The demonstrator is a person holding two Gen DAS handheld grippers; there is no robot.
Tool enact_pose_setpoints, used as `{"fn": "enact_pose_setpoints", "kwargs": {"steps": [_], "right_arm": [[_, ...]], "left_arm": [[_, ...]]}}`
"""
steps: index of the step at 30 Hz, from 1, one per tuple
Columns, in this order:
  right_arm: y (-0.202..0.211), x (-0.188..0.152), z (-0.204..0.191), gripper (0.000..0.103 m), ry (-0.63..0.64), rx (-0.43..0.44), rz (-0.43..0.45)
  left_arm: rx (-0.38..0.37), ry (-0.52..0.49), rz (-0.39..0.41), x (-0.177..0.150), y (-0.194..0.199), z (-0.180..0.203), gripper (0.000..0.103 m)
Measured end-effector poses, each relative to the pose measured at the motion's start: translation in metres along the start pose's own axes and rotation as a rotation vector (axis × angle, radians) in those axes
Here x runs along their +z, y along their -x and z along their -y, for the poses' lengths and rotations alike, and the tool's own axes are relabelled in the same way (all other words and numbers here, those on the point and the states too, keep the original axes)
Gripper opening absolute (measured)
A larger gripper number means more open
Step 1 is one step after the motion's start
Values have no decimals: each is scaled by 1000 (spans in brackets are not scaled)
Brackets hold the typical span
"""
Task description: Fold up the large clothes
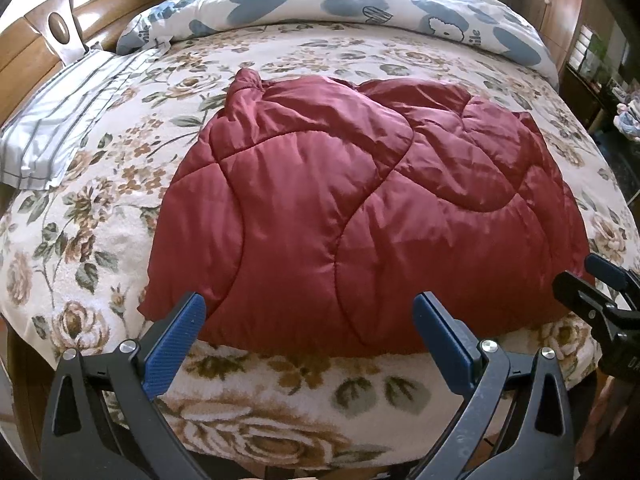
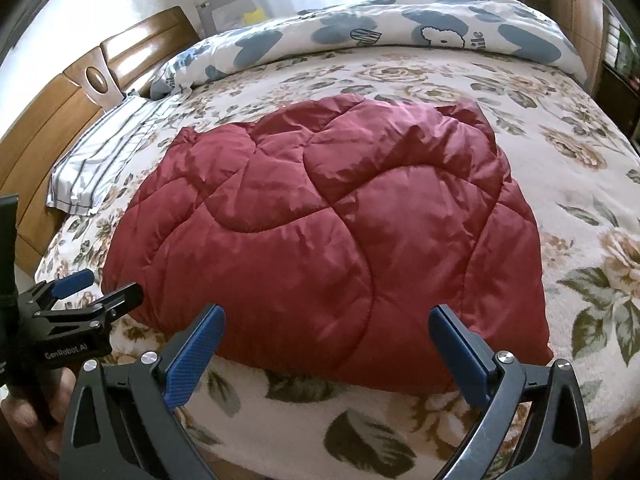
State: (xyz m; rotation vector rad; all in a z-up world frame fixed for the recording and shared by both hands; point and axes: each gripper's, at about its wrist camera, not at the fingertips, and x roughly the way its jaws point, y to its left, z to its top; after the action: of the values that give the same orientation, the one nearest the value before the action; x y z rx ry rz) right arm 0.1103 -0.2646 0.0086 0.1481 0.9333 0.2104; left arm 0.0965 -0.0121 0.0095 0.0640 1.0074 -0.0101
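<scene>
A dark red quilted padded garment (image 1: 340, 208) lies folded in a thick bundle on the floral bedspread (image 1: 80, 220); it also shows in the right wrist view (image 2: 320, 232). My left gripper (image 1: 308, 320) is open and empty, its blue pads just short of the garment's near edge. My right gripper (image 2: 326, 332) is open and empty, also at the near edge. The right gripper shows at the right edge of the left wrist view (image 1: 592, 284), and the left gripper at the left edge of the right wrist view (image 2: 92, 286). Neither holds cloth.
A striped pillow (image 1: 60, 120) lies at the left by the wooden headboard (image 1: 36, 40). A blue-and-white patterned duvet (image 1: 340, 4) is rolled along the bed's far side. A wooden cabinet (image 1: 564, 0) and shelves stand at the right.
</scene>
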Motion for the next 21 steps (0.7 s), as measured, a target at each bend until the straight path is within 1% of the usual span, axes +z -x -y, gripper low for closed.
{"fn": "enact_pose_setpoints", "kwargs": {"steps": [21], "right_arm": [[0, 5, 4, 102, -7, 0, 4]], "left_arm": [[-3, -9, 10, 5, 1, 4, 103]]}}
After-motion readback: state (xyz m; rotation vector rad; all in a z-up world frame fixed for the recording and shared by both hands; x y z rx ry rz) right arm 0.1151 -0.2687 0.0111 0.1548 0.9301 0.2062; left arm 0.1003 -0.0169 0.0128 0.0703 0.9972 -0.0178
